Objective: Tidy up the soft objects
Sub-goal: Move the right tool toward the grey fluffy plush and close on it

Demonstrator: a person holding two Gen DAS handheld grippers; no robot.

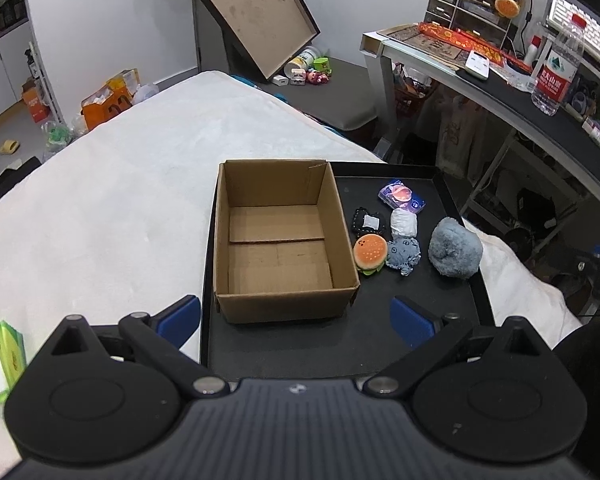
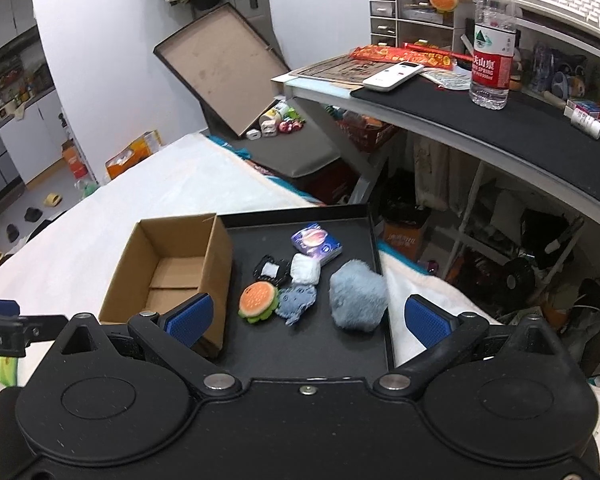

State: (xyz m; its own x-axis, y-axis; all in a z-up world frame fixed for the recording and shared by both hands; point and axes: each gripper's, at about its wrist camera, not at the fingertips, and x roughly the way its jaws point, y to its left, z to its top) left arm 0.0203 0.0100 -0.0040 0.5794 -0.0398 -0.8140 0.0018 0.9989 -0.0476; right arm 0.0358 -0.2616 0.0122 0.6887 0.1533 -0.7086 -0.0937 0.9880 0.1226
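- While nothing is held, the fluffy grey-blue plush lump (image 2: pixel 358 300) lies on the black tray (image 2: pixel 340 356), just ahead of the right gripper (image 2: pixel 307 316) and slightly toward its right finger; it looks roundish, with no clear long axis.
- Right gripper seems nearer; both it and the left gripper (image 1: pixel 296 318) are spread wide, empty.
- Left of the toys stands the open brown cardboard box (image 2: pixel 172 276), empty.

Even indoor light fills both views, bright on the white bedcover (image 1: pixel 120 184) and nearly washing out its texture. The black tray (image 2: pixel 320 344) shows only soft shadows. Fisheye bending curves the desk edge (image 2: pixel 480 136) and walls. Focus is sharp centrally, softer toward the corners.
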